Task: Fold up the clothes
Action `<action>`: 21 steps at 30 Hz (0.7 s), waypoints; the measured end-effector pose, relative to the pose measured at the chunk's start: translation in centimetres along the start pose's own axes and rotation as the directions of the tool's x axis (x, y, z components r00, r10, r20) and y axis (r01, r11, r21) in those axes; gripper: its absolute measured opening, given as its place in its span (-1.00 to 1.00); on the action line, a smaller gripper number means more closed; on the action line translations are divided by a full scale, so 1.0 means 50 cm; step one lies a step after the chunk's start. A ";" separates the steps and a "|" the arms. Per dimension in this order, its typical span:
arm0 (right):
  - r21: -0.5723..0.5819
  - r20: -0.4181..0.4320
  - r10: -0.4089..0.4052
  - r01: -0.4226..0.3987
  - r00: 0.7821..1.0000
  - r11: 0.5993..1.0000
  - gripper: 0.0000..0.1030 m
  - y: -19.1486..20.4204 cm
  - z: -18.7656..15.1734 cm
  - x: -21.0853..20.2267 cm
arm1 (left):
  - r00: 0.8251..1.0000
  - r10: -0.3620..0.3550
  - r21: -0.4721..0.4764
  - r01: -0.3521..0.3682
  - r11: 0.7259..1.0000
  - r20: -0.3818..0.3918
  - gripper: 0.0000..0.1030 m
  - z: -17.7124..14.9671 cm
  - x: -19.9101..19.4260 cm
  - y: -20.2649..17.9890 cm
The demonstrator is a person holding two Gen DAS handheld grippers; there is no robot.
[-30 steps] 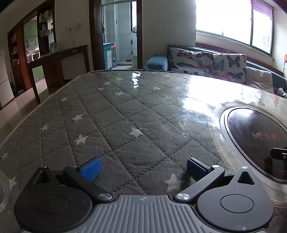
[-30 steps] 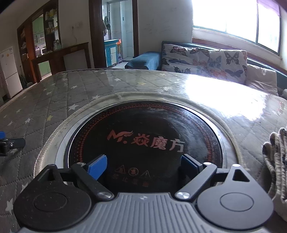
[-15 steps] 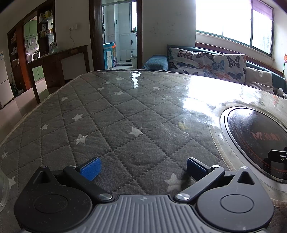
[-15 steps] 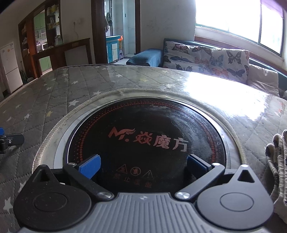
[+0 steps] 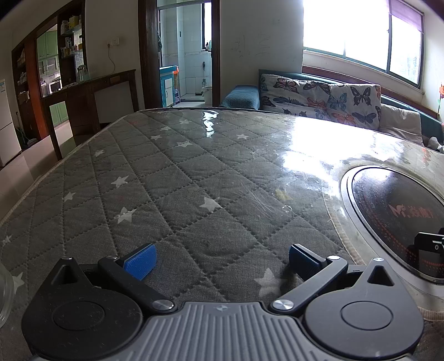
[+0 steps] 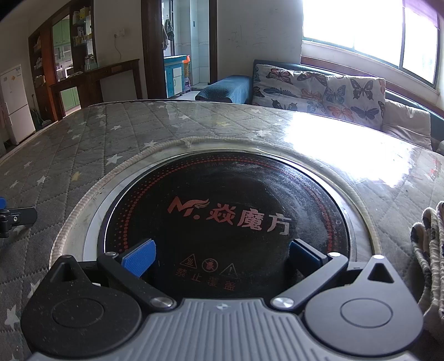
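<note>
The counter (image 5: 194,172) fills both views, a broad surface under a grey quilted cover with white stars, its top glossy and throwing back glare from the window (image 6: 369,25) on the far right wall. Behind the counter a sofa (image 5: 319,94) with butterfly-print cushions runs beneath that window, and to the left stands a dark wooden sideboard with shelving (image 5: 69,91) and a white fridge (image 6: 16,102) beyond it. Set into the counter is a round black cooktop (image 6: 227,216) with red lettering and a ring of red dots, edged by a metal rim and a braided border; in the left wrist view it lies off to the right (image 5: 396,211). The left gripper (image 5: 220,259) hangs low over the bare quilted cover, its blue-padded jaws spread wide with nothing between them. The right gripper (image 6: 220,257) hangs just over the near edge of the cooktop, jaws likewise spread wide and holding nothing. The clothes (image 6: 430,250) show only as a folded edge of pale, dark-patterned fabric lying on the counter at the far right of the right wrist view, just beside the cooktop's border and apart from both grippers. A curved bit of clear glass (image 5: 5,294), too cropped to identify, sits at the lower left edge of the left wrist view.
</note>
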State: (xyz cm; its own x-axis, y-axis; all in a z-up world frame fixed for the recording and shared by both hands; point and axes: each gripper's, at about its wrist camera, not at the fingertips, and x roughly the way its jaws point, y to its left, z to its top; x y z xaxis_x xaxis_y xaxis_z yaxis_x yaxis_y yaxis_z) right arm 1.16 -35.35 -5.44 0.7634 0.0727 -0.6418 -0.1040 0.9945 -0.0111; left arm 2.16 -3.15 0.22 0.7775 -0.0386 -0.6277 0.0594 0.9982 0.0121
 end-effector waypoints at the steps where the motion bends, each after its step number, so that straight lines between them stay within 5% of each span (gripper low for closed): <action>1: 0.000 0.000 0.000 0.000 1.000 1.000 1.00 0.000 0.000 0.000 | 1.000 0.000 -0.001 0.000 1.000 0.000 1.00 -0.002 0.000 -0.001; 21: 0.001 0.000 -0.002 0.002 1.000 1.000 1.00 0.004 0.001 -0.001 | 1.000 0.000 -0.002 0.000 1.000 0.000 1.00 -0.002 -0.001 -0.002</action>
State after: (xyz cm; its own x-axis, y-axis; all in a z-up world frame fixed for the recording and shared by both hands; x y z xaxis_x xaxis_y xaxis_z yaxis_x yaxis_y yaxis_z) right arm 1.11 -35.16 -5.37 0.7633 0.0711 -0.6421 -0.1022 0.9947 -0.0113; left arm 2.06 -3.26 0.20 0.7774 -0.0388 -0.6278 0.0582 0.9983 0.0104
